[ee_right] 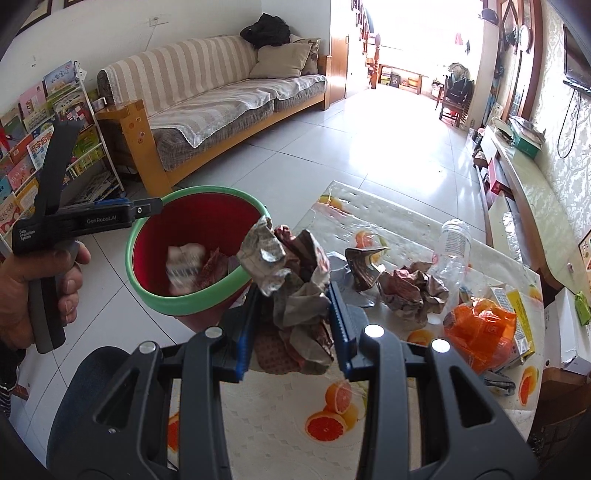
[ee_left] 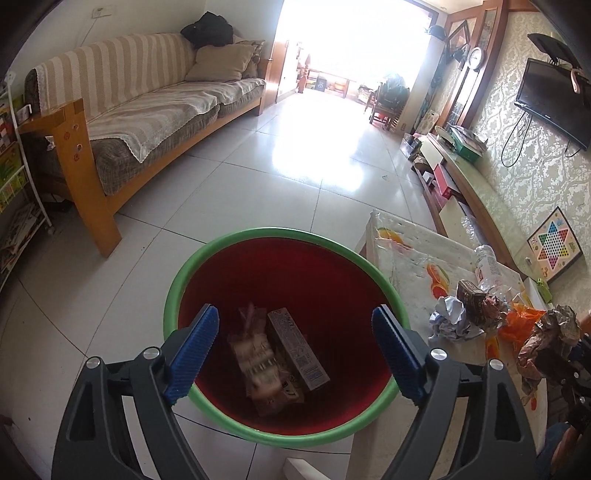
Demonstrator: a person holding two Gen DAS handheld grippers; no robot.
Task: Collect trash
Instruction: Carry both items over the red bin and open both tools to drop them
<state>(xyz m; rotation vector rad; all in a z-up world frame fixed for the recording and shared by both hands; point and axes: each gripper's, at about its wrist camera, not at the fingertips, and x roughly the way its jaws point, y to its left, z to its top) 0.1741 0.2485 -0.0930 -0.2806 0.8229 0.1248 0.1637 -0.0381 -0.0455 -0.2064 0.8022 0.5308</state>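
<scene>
L gripper [ee_left: 291,354] hangs over the bin [ee_left: 236,240], fingers spread wide w/ nothing between; its body reads "GenRobot.AI" and "Data Acquisition System". Carton [ee_left: 297,354] and wrappers lie in the bin. R gripper [ee_right: 295,325] pinches a paper wad [ee_right: 291,273] by the bin rim, above the table [ee_right: 369,218]. Carton print is unreadable.

Striped sofa [ee_left: 147,92] with wooden frame along the left wall, a beige cushion [ee_left: 219,62] and a dark garment [ee_left: 208,29] at its far end. Book rack [ee_right: 48,129] beside the sofa's near armrest. Wall-mounted television [ee_left: 554,99], round clock [ee_left: 475,57], and Chinese-checkers board [ee_left: 554,245] leaning against the right wall.
</scene>
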